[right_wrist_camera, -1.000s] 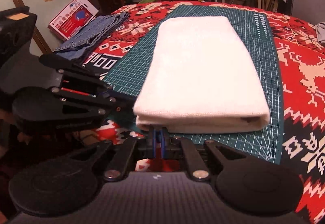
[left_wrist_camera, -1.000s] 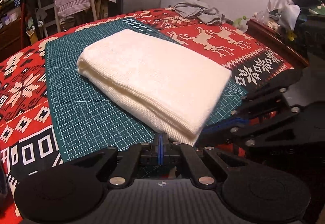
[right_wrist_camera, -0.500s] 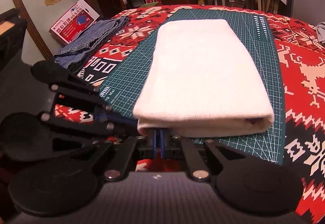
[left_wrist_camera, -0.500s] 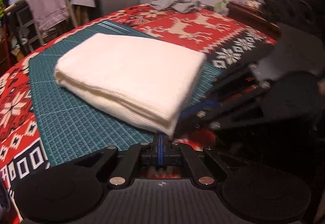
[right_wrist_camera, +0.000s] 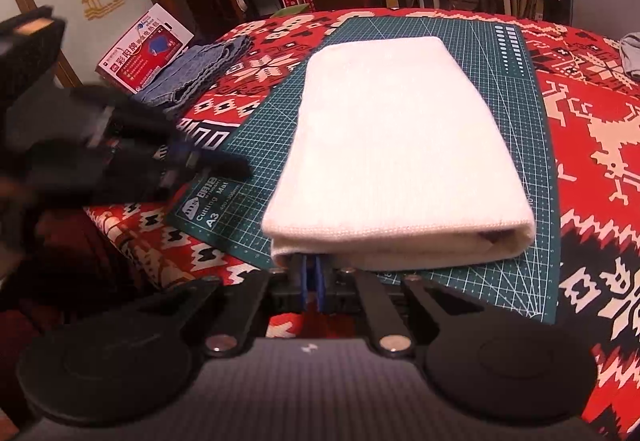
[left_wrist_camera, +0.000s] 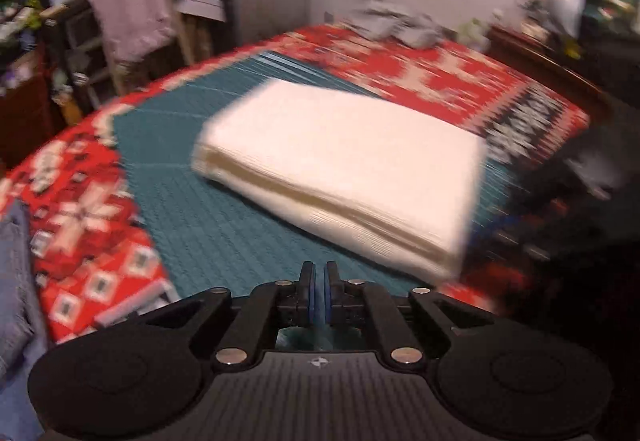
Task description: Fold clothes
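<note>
Left wrist view, motion-blurred: left gripper (left_wrist_camera: 319, 277) sat over the near part of the green cutting mat (left_wrist_camera: 208, 217), blue pads nearly together with a thin gap, nothing between them. Folded cream towel (left_wrist_camera: 344, 161) lay on the mat ahead and right, apart from the fingertips. Mat was on a red patterned tablecloth (left_wrist_camera: 80, 217). Blue denim (left_wrist_camera: 16, 281) at the left edge. Grey garment (left_wrist_camera: 400, 25) lay crumpled at the far side. Pinkish towel (left_wrist_camera: 132, 13) hung over a chair far left. Dark blur at right, too smeared to identify.

Right wrist view, sharp: right gripper (right_wrist_camera: 311, 273) was at the towel's (right_wrist_camera: 396, 145) near-left corner, blue pads close together; the tips ran under the towel's edge, so I couldn't tell whether they were pinching it. Towel lay lengthwise on the mat (right_wrist_camera: 516, 89), fold at right, near end facing the camera. Left gripper (right_wrist_camera: 224, 163) appeared blurred at left, above the mat's near-left corner, clear of the towel. Folded denim (right_wrist_camera: 200, 67) sat far left on the tablecloth (right_wrist_camera: 600, 129), beside a red-and-white box (right_wrist_camera: 146, 51).
</note>
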A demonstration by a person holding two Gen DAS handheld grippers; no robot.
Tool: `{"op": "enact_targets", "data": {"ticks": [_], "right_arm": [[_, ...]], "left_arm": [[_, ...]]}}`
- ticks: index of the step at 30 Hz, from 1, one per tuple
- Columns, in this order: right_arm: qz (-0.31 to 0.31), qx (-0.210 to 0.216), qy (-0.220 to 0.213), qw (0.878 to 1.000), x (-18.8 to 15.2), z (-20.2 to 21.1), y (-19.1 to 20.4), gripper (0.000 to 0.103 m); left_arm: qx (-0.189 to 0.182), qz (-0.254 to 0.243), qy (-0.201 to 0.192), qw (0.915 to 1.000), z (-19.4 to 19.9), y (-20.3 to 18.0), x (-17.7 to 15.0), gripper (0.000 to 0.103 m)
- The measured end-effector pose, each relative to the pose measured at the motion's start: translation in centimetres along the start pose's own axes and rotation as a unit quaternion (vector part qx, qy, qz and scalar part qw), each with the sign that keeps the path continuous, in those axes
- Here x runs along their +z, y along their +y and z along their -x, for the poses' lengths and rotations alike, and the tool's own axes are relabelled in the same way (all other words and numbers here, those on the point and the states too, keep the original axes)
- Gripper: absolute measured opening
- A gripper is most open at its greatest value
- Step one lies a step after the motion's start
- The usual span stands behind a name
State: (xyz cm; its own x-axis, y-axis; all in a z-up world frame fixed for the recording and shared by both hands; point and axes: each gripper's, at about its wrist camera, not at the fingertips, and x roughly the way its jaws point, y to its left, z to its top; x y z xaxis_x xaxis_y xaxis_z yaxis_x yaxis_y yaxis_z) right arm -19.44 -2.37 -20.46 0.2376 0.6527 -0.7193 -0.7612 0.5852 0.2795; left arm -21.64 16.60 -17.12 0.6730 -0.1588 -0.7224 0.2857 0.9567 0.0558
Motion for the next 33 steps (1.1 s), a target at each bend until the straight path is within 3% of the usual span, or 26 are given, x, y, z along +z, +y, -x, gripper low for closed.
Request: {"op": "enact_targets", "data": {"ticks": [3, 7, 17, 33], "right_arm": [[-0.003, 0.0, 0.003, 1.0, 0.1, -0.2, 0.0, 0.005], [-0.005, 0.001, 0.006, 1.0, 0.2, -0.4, 0.0, 0.005], [-0.01, 0.006, 0.009, 1.0, 0.3, -0.6, -0.2, 0.005], [-0.013, 0.011, 0.005, 1.0, 0.1, -0.6, -0.3, 0.004]], "left_arm": [[0.024, 0.008, -0.022, 0.9994, -2.3, 2.0, 0.9, 0.005], [0.049, -0.025, -0.037, 0.9978, -4.6, 2.8, 1.9, 0.004], [0.031, -0.074, -0.028, 0.9964, -4.9, 1.3, 1.7, 0.0], [0.015, -0.096, -0.016, 0.9951, -3.3, -2.0, 0.9, 0.0]]}}
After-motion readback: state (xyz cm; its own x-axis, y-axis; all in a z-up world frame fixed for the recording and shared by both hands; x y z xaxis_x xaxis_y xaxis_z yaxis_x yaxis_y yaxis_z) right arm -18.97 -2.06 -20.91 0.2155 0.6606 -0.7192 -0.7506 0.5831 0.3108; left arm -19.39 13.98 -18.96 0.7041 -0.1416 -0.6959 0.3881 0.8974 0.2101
